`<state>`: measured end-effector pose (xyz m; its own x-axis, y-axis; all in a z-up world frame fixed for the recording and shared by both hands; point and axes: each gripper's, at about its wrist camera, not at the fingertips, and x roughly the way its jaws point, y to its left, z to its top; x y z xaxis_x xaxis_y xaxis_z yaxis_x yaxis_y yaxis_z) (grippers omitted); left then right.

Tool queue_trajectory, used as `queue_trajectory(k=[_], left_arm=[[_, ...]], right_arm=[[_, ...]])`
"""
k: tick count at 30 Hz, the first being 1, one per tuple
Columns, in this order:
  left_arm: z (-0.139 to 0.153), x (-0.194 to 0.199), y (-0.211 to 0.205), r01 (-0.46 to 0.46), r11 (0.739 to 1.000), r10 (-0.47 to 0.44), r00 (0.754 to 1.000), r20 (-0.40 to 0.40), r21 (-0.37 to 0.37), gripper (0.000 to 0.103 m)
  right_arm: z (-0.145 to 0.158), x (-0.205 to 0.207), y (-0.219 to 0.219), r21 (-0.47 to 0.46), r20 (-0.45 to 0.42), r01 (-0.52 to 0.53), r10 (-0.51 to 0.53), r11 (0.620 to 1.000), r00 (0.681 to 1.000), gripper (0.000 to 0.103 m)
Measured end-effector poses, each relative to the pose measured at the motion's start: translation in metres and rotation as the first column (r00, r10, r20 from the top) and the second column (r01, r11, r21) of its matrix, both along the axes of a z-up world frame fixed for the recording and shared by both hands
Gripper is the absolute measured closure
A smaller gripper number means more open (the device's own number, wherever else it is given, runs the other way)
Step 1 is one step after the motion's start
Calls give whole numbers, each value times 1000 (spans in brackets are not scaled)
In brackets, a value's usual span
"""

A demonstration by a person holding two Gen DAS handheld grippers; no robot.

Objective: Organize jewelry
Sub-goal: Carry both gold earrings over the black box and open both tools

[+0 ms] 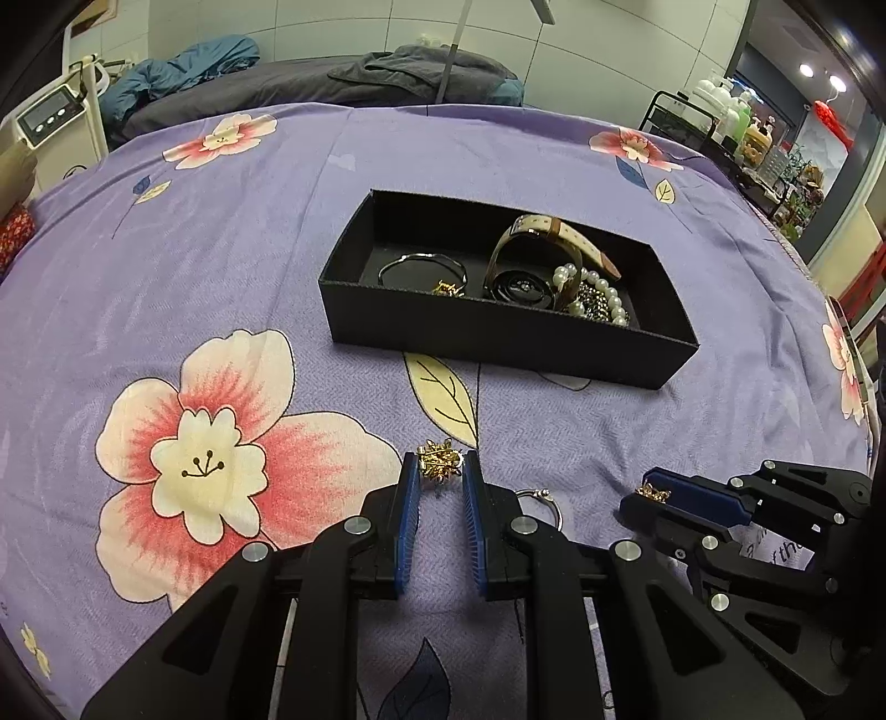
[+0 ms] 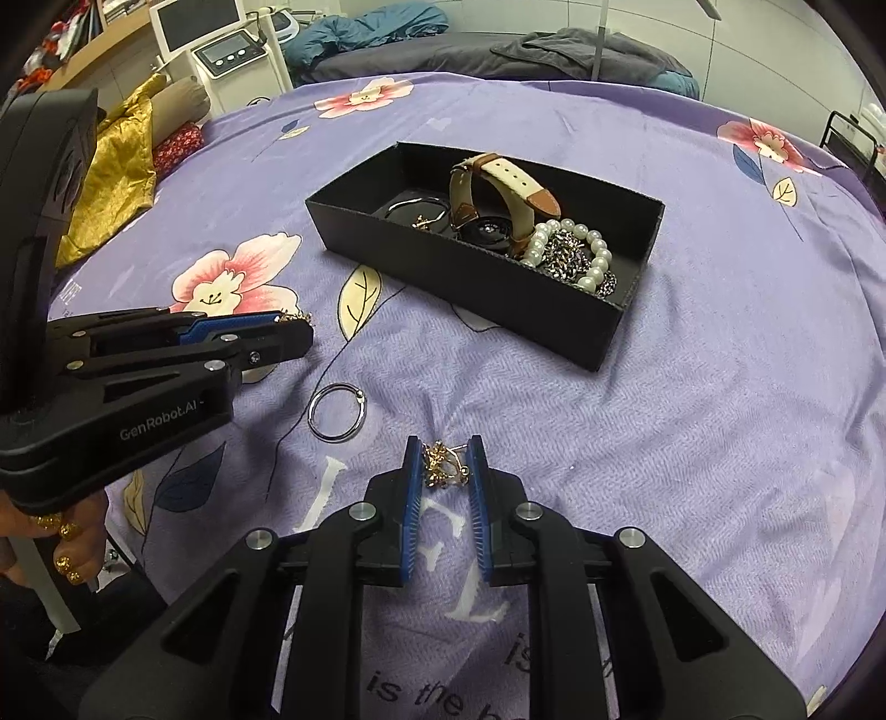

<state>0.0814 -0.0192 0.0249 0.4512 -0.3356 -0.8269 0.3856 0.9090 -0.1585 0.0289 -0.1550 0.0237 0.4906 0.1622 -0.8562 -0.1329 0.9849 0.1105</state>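
Observation:
A black open box [image 1: 498, 332] [image 2: 476, 277] sits on the purple flowered bedspread, holding a watch [image 1: 531, 260] [image 2: 498, 194], a pearl bracelet [image 1: 603, 299] [image 2: 576, 255], a thin bangle [image 1: 423, 266] and a small gold piece. My left gripper [image 1: 440, 468] [image 2: 293, 327] is closed on a gold leaf earring [image 1: 440, 462] just above the cloth. My right gripper [image 2: 446, 462] [image 1: 645, 495] is closed on a second gold earring [image 2: 443, 462] [image 1: 653, 492]. A silver ring [image 2: 336, 412] [image 1: 540, 504] lies on the cloth between them.
The bedspread [image 1: 221, 249] covers a wide bed. A grey bed with blue bedding [image 1: 310, 83] stands behind. A white machine [image 2: 221, 50] and gold cloth [image 2: 111, 183] are at the left, a cart with bottles [image 1: 736, 122] at the right.

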Motion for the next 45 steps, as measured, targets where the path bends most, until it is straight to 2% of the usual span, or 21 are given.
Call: queue_trajectory(k=[8,12,22,35,37,38,39,40,41,42,45], left_arm=[[19,7,0,-3,1000,4,999,37,-22,88],[27,13,-2,1,999,1,999,40,-50,88],[47,33,-14,8,998,-3,996,87,-64,88],[44,68,-38,-6,998,12,997,82,-67,87],[41,68,-39,-3,999,7,997,82,-47,84],[40,68,-39,-3,999,6,996,84,-38,78],[39,68,-38,-4,1000,7,996,87,-30,67],[39,67,-37,-9,1000,12,996,90,-26,61],[39,67,-34,-21,999,23,995,97,-25,52],[39,66,-31,-32,999,35,994,103,-26,47],[41,65,-22,-57,998,60,992,107,-28,42]], right_arm=[[24,2,-11,31,56,19,-21,999,998,86],[37,7,-14,31,87,19,-22,999,996,86],[60,26,-23,12,153,33,-35,999,988,86],[56,63,-44,33,170,112,-116,993,979,86],[53,65,-47,41,163,124,-129,991,978,86],[52,65,-48,41,161,129,-134,991,978,85],[50,66,-49,38,159,136,-140,990,977,82],[50,65,-49,35,159,141,-145,989,977,78],[49,65,-50,34,162,146,-150,989,975,70],[49,64,-51,31,168,154,-157,988,973,61],[49,61,-52,27,172,167,-169,986,971,59]])
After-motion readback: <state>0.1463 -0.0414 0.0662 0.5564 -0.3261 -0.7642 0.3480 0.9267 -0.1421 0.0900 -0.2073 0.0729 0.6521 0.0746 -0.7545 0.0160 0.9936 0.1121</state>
